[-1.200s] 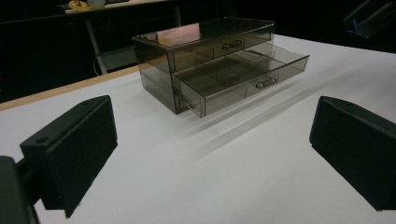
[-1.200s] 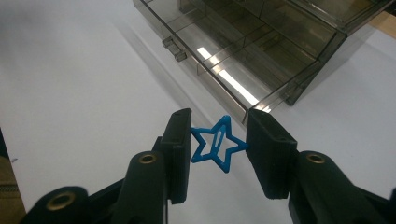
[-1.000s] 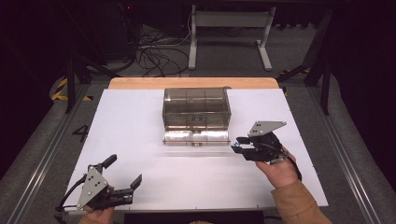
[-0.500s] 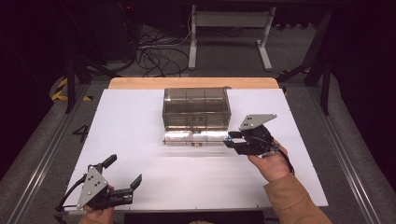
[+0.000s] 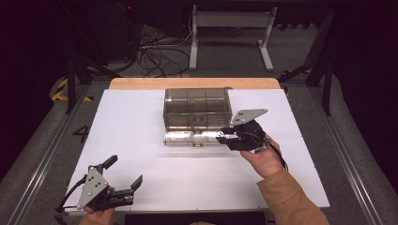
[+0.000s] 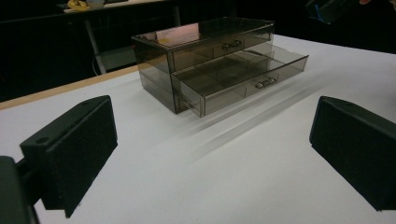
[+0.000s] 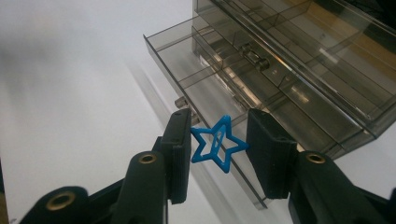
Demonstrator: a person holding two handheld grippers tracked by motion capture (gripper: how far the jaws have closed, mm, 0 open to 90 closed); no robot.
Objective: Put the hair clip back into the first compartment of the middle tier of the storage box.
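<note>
Your right tongs (image 7: 218,144) are pinched on a small blue star-shaped clip (image 7: 217,144), a wire-outline star held between the two black pads by its side points. In the right gripper view the star sits just above the front wall of the pulled-out lower drawer (image 7: 205,88), at the near end of it, not down inside any compartment. From the high view your right hand (image 5: 259,157) has those tongs right at the front right corner of the drawer, grey plate on top, cable trailing back over your wrist.

Your left tongs (image 5: 123,180) are spread wide with nothing between the pads, sitting low at the near left corner of the white bench (image 5: 131,126), well apart from everything else.

The smoky transparent two-drawer organizer (image 5: 197,108) stands at the middle back of the bench. Its top drawer (image 6: 224,44) is closed, the bottom one is slid out toward you, and you can see dividers through the plastic.
</note>
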